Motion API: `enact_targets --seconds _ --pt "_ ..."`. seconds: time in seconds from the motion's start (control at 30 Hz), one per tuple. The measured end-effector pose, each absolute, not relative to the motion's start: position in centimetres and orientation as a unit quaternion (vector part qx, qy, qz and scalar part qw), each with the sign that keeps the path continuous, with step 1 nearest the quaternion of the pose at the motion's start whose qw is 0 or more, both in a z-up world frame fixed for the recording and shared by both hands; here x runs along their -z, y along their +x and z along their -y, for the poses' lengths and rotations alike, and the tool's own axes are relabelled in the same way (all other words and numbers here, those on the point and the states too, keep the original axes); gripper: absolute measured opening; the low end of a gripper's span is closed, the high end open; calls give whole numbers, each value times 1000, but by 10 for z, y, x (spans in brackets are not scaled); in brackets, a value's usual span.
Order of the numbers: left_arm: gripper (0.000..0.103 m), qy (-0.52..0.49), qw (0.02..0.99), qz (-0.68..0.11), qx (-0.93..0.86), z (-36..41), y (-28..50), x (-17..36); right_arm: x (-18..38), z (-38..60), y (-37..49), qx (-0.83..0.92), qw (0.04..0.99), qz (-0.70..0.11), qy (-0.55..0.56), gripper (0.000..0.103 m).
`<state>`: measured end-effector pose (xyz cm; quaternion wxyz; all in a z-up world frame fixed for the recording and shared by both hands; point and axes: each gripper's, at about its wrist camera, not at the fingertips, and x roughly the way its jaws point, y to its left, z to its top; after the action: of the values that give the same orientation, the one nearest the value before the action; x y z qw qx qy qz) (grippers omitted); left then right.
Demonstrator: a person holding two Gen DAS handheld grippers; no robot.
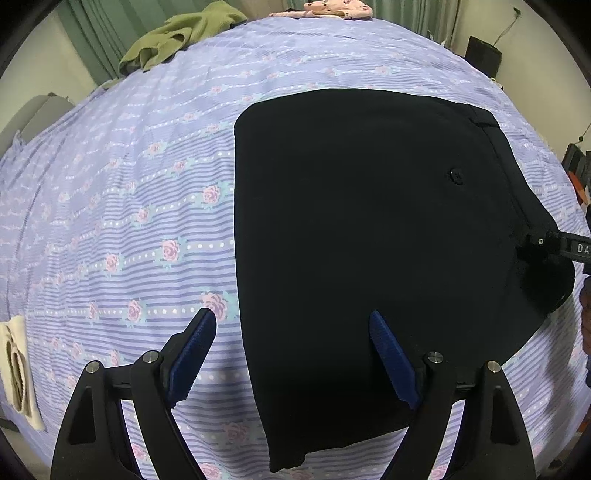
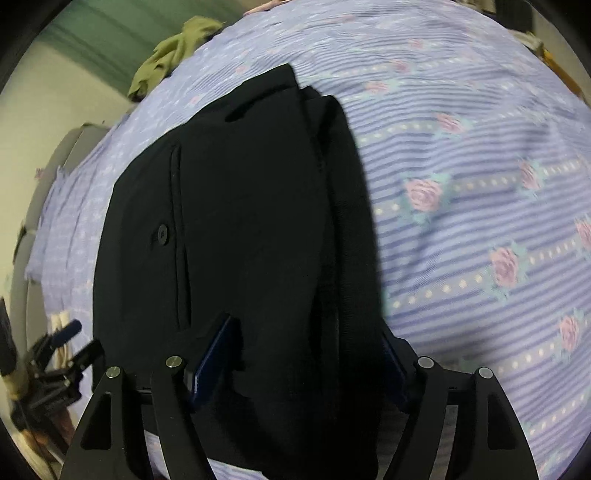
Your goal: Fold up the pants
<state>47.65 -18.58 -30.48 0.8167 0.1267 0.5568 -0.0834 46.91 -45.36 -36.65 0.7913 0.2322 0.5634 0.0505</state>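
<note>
Black pants (image 1: pixel 362 229) lie folded into a compact block on the lilac flowered bedsheet (image 1: pixel 122 229). My left gripper (image 1: pixel 293 321) hovers open over the block's near left edge, holding nothing. In the right wrist view the pants (image 2: pixel 240 221) fill the middle, with a pocket button (image 2: pixel 162 233) showing. My right gripper (image 2: pixel 306 336) straddles the waistband end; its fingers stand wide with thick cloth between them, one pad (image 2: pixel 218 347) showing and the other mostly hidden. The right gripper also shows at the left wrist view's right edge (image 1: pixel 543 245), touching the pants.
An olive green garment (image 1: pixel 177 33) lies bunched at the bed's far left corner, also in the right wrist view (image 2: pixel 170 55). A pink patterned cloth (image 1: pixel 332 9) lies at the far edge. Green curtains hang behind. A cream item (image 1: pixel 18 369) sits at the left edge.
</note>
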Motion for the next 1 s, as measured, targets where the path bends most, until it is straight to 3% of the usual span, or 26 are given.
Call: enact_targets --seconds 0.3,0.37,0.47,0.5,0.63,0.7,0.83,1.0 --pt "86 127 813 -560 92 187 484 306 377 443 497 -62 793 -566 219 83" --pt "86 124 814 -560 91 186 482 305 373 442 497 -61 793 -566 217 77" --pt "86 121 816 -559 88 182 483 305 356 435 493 -75 796 -566 200 60" --pt "86 118 816 -558 88 181 483 305 348 429 492 -88 802 -563 178 60" --pt "87 107 814 -563 93 173 487 308 354 421 504 -100 798 -574 150 61" --pt "86 109 814 -563 95 176 488 309 370 429 511 -99 787 -578 192 67" --pt "86 119 819 -552 104 181 490 307 373 430 518 -68 781 -573 240 67" --pt "86 86 822 -553 103 170 496 302 347 414 514 -53 798 -562 209 35"
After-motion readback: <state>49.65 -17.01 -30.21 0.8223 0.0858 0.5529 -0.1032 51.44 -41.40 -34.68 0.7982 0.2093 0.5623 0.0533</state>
